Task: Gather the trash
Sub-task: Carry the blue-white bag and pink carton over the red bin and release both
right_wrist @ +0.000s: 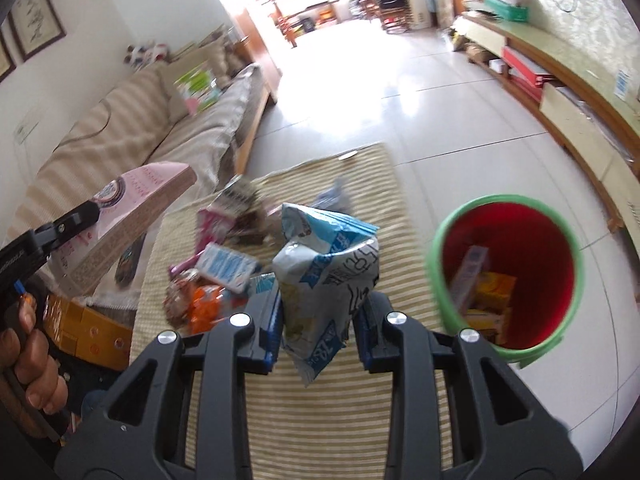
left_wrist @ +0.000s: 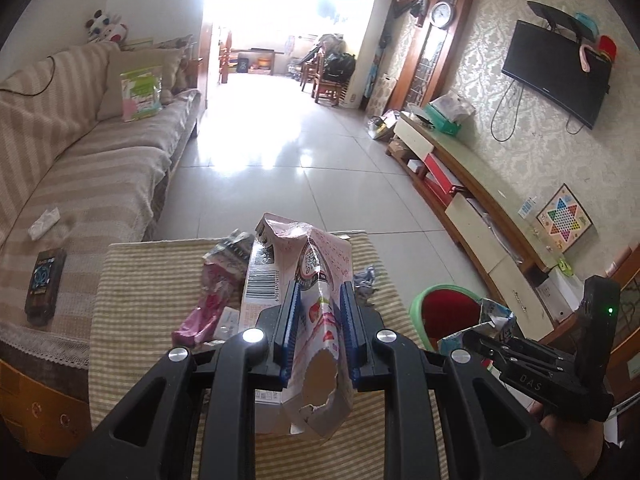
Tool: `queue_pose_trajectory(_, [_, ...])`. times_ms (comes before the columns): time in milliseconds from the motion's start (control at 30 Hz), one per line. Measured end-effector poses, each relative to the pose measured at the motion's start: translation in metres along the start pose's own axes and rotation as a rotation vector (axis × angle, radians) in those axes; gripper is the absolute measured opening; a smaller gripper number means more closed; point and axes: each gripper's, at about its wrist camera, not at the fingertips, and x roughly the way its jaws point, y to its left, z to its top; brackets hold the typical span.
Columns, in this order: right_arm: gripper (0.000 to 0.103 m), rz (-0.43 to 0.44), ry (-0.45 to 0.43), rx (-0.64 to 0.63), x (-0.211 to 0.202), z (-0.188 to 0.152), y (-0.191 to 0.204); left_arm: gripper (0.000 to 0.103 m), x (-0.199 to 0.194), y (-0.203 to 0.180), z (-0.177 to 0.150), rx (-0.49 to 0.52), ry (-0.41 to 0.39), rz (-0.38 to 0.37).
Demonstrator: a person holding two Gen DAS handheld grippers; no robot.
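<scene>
My left gripper point(left_wrist: 319, 300) is shut on a torn pink carton point(left_wrist: 316, 280), held up over the striped table point(left_wrist: 152, 280). A crumpled blue-and-white carton point(right_wrist: 324, 280) is clamped in my right gripper point(right_wrist: 320, 304), which is shut and held above the same table point(right_wrist: 320, 420). The green-rimmed red bin point(right_wrist: 508, 272) stands on the floor just right of the table, with several boxes inside. More wrappers point(right_wrist: 216, 272) lie scattered on the table ahead. The right gripper with its carton point(left_wrist: 496, 320) shows beside the bin point(left_wrist: 444, 308) in the left wrist view; the pink carton point(right_wrist: 132, 208) appears at left in the right wrist view.
A striped sofa point(left_wrist: 80, 152) runs along the left, with a dark box point(left_wrist: 44, 284) and a tissue on it. A long TV cabinet point(left_wrist: 480, 200) lines the right wall under a television point(left_wrist: 556, 72). Tiled floor point(left_wrist: 288, 136) lies beyond the table. A hand point(right_wrist: 28, 360) grips the left tool.
</scene>
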Motion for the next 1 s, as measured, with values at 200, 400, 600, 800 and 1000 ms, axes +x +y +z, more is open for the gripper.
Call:
queue_pose_trajectory(200, [0.029,-0.046,-0.045,0.053,-0.020,0.016,-0.051,0.018,0.020,-0.062,0.009,0.064,0.015,-0.090])
queue_pose_trajectory(400, [0.029,-0.094,-0.076,0.115,-0.035,0.027,-0.106,0.018,0.049,-0.123,0.010,0.128,0.052,-0.175])
queue_pose_trajectory(600, [0.029,-0.141,-0.075,0.177,-0.039,0.030,-0.161,0.018,0.080,-0.173,0.005,0.176,0.096,-0.241])
queue_pose_trajectory(800, [0.029,-0.162,-0.058,0.215,-0.031,0.028,-0.193,0.018,0.113,-0.204,0.000,0.196,0.144,-0.289])
queue_pose_trajectory(1000, [0.029,-0.160,-0.035,0.248,-0.018,0.020,-0.212,0.018,0.138,-0.230,-0.007,0.211,0.197,-0.334])
